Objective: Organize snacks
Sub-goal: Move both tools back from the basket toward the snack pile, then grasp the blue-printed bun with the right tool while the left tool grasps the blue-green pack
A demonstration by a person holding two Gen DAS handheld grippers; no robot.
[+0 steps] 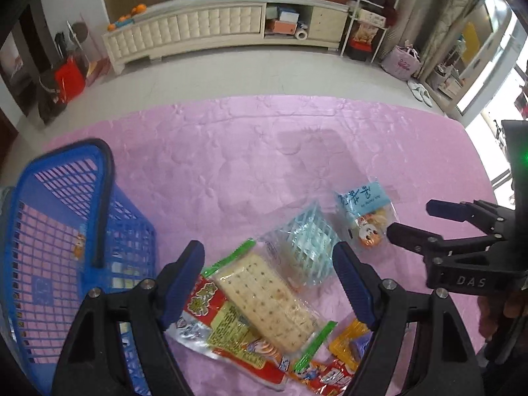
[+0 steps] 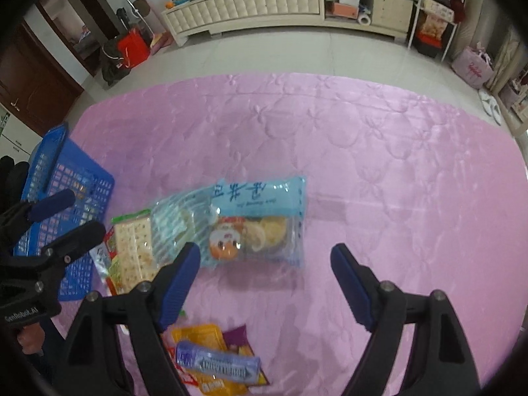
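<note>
The left claw [image 1: 267, 283] is spread wide with nothing between its pads, poised directly above the cracker pack [image 1: 269, 300], a clear sleeve with green ends that lies slantwise on top of a red snack bag [image 1: 211, 326]. The right claw [image 2: 265, 283] is likewise released and empty, hanging over the pink quilted surface [image 2: 363, 165] just short of the light-blue cookie bag [image 2: 260, 221] with a cartoon face on it.

Outward from the left claw, a pale teal wafer pack [image 1: 303, 247] sits just beyond the crackers, overlapping their far end, and the cookie bag lies beside it toward the right. Close under the right claw lie a yellow-orange packet [image 2: 201, 333] and a blue-purple tube of sweets [image 2: 217, 364] resting on it, with another red wrapper at the near edge.

The blue basket [image 1: 99, 198] stands at the left side of the surface, near the pile. Through its mesh something pale seems to lie on the bottom, but I cannot tell what.

Judging from this, the sorting is at an early stage: nearly all the snacks are loose outside the basket, and neither claw has taken one. The crackers look the likeliest first pick.
</note>
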